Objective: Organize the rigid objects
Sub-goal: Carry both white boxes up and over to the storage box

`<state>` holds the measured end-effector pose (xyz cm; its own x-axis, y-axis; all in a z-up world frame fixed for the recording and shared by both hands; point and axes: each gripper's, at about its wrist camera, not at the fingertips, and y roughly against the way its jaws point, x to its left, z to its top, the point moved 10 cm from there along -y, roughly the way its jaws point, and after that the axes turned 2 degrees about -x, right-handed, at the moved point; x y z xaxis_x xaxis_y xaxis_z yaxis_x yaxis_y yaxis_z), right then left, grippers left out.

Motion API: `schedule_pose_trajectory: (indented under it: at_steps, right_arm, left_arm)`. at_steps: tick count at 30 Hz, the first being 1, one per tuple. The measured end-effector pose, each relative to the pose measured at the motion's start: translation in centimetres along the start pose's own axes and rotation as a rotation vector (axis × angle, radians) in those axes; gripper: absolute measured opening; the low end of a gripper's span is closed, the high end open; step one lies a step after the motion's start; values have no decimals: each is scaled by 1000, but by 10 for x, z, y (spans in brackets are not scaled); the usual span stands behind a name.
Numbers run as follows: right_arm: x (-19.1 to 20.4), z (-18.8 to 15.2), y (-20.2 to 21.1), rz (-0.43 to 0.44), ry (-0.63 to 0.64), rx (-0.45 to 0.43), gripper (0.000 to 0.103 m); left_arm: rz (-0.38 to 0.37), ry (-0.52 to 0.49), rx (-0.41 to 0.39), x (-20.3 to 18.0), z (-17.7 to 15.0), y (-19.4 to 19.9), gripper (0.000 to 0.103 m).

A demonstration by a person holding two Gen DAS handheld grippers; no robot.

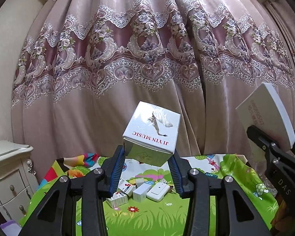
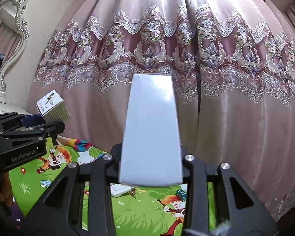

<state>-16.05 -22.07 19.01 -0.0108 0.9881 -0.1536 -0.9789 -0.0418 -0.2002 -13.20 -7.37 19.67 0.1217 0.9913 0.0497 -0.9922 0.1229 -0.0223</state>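
Note:
A white cube box (image 1: 151, 131) printed "JI YIN MUSIC" is held up in the air, tilted, with my left gripper (image 1: 147, 158) shut on its lower part between the blue pads. From the right wrist view the same cube box (image 2: 53, 106) and left gripper (image 2: 41, 123) show at the left. My right gripper (image 2: 151, 153) is shut on a flat white box (image 2: 151, 129) that stands up in front of the curtain. In the left wrist view that flat box (image 1: 265, 116) and the right gripper (image 1: 271, 143) are at the right edge.
Below lies a green cartoon mat (image 1: 157, 212) with several small white boxes (image 1: 125, 191) and a white switch-like device (image 1: 159, 191). A small teal box (image 2: 182, 193) lies on the mat. A pink lace curtain (image 1: 147, 59) fills the background. A cream nightstand (image 1: 9, 169) stands at the left.

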Motion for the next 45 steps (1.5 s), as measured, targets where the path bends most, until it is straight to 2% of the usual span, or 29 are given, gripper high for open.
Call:
schedule_pose_trajectory:
  at_steps: [4,9,18,28,30,37,45]
  right_arm:
    - [9,1,-1,27,-2,12,38]
    - [21,1,3,68,-2,26,39]
    - [54,10,7,163,11,27,39]
    - [131,20,20,390,62,45,39]
    - [149,18,20,451,71,72,39]
    - [224,-8,16,694,127,268,39]
    - [290,-37,28,860,199,396,39]
  left_arm:
    - [0,-1,18,1,-7,6,45]
    - [5,11,77,12,-22,12,45]
    - [68,33,111,52,-35,42,46]
    - [186,91,177,120,-55,73,46]
    - [208,103,215,134,-65,78,46]
    - [313,203,374,194,-114,103,46]
    - [429,288,458,253,-155,141,46]
